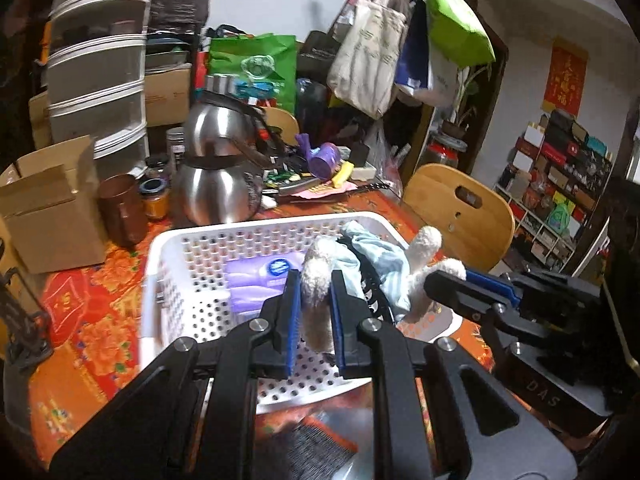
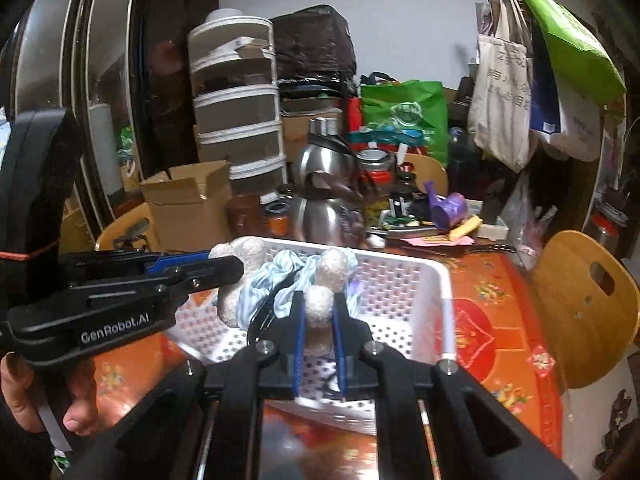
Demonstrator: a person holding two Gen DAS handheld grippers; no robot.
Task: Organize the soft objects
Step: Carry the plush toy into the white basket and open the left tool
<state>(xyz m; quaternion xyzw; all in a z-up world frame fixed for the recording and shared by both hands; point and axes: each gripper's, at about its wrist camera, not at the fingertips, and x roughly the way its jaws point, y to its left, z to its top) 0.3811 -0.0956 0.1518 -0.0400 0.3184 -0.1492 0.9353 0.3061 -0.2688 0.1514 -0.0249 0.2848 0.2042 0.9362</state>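
Toy: white fleecy plush (image 1: pixel 316 300) with pale blue cloth (image 1: pixel 380 264) draped round its middle, held up over the white perforated basket (image 1: pixel 188 264) — one limb in each tool.
Left gripper (image 1: pixel 315 320): clamped on a fleecy limb, blue pads pressing into the pile from both sides.
Right gripper (image 2: pixel 319 332): squeezed tight on another limb, only a rounded tip poking past the jaws.
Basket contents: purple packet (image 1: pixel 260 280) lying flat on the floor of the basket, directly below the toy.
Risk one — slip: thin pinch on soft pile, likely to creep out of the pads if the two tools pull apart or jerk.
Risk two — uneven drop: letting go on one side first probably swings the toy on the other limb and leaves it hanging over the rim.
Risk three — cloth: loose blue fabric may slide off and land on the red patterned tablecloth (image 2: pixel 492 320) instead of inside.
Risk four — snag: dark strap-like piece under the cloth, identity unclear, could catch on the basket wall.
Clutter: steel kettles (image 1: pixel 216 196) and jars just behind the basket, in reach of an overshoot.
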